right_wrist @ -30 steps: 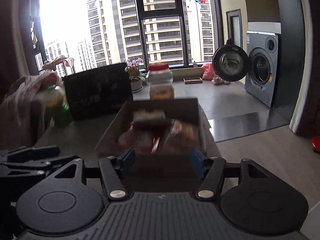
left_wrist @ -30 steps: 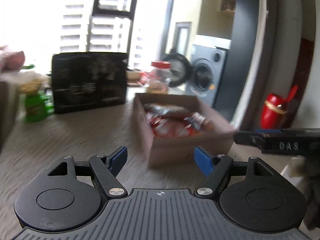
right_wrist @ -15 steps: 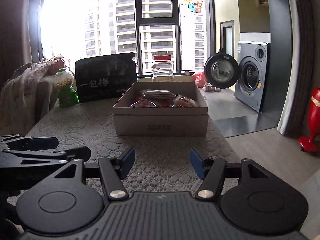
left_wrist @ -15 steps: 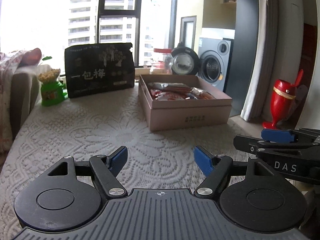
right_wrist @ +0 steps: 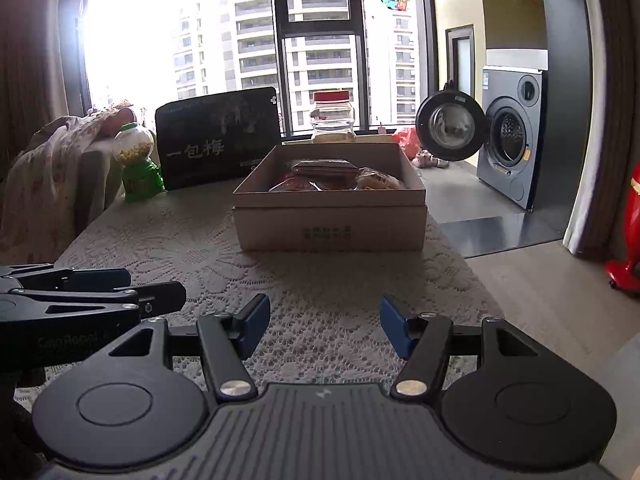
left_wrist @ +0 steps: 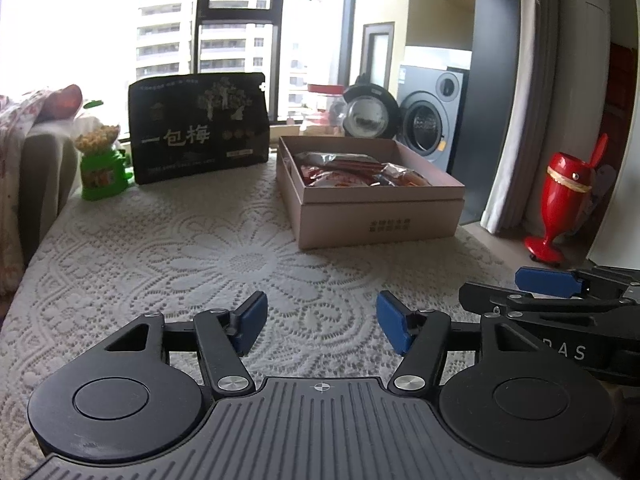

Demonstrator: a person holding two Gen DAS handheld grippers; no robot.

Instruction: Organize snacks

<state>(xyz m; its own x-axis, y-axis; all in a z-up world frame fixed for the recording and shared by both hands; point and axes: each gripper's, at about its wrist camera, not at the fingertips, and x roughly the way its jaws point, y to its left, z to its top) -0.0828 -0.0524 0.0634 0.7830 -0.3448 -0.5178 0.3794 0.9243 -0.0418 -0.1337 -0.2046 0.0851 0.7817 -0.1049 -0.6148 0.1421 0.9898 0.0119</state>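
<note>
Snacks (left_wrist: 360, 170) sit loose in the far cardboard box (left_wrist: 376, 220), so the closing empty left claw (left_wrist: 318, 326) or open empty right claw (right_wrist: 322, 328) could shove it off the desk (left_wrist: 160, 256).

bright window (right_wrist: 320, 40), grey washing machine (right_wrist: 514, 136) with open door, wood floor (right_wrist: 540, 300).

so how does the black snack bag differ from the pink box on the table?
The black snack bag stands upright and closed; the pink box lies flat and open, snack packets showing inside. The bag is dark with gold lettering; the box is pale with small print. The bag sits farther back. Both rest on the lace tablecloth.
</note>
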